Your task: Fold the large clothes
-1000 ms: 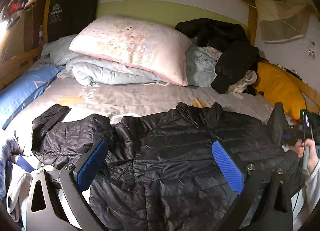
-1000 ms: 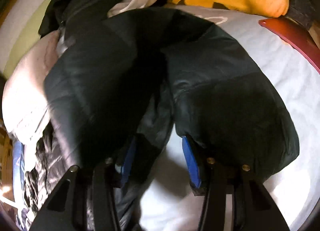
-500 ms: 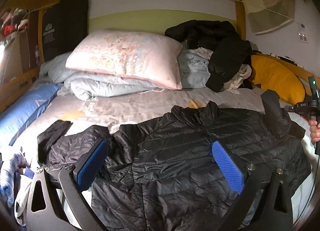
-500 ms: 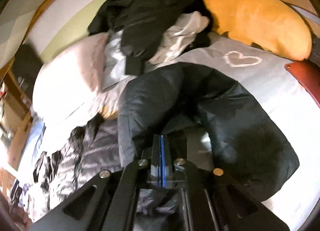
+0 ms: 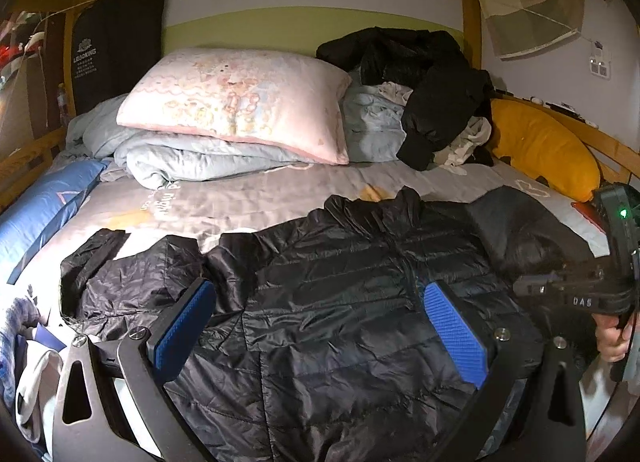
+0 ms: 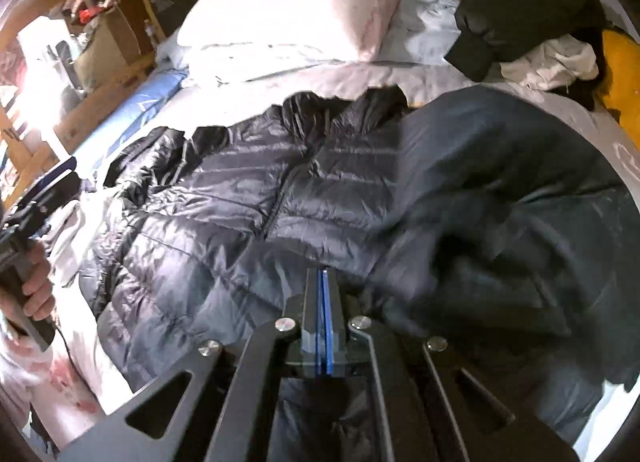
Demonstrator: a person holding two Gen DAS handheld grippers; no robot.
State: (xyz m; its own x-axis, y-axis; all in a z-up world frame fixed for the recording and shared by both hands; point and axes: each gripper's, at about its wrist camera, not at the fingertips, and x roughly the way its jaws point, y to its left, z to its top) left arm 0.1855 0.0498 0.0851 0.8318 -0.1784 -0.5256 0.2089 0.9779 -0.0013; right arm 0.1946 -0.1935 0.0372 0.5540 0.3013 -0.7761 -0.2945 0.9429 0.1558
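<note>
Black hanging bag [image 5: 116, 45] reads "LEAOKING"; left gripper [image 5: 320, 326] fingers apart, right gripper [image 6: 323, 282] fingers together on jacket [image 5: 340, 302] sleeve.

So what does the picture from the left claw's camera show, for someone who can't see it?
A black puffy jacket lies spread on a bed, with the open left claw above it. Behind are a pink pillow, a pile of clothes and a yellow cushion.
</note>
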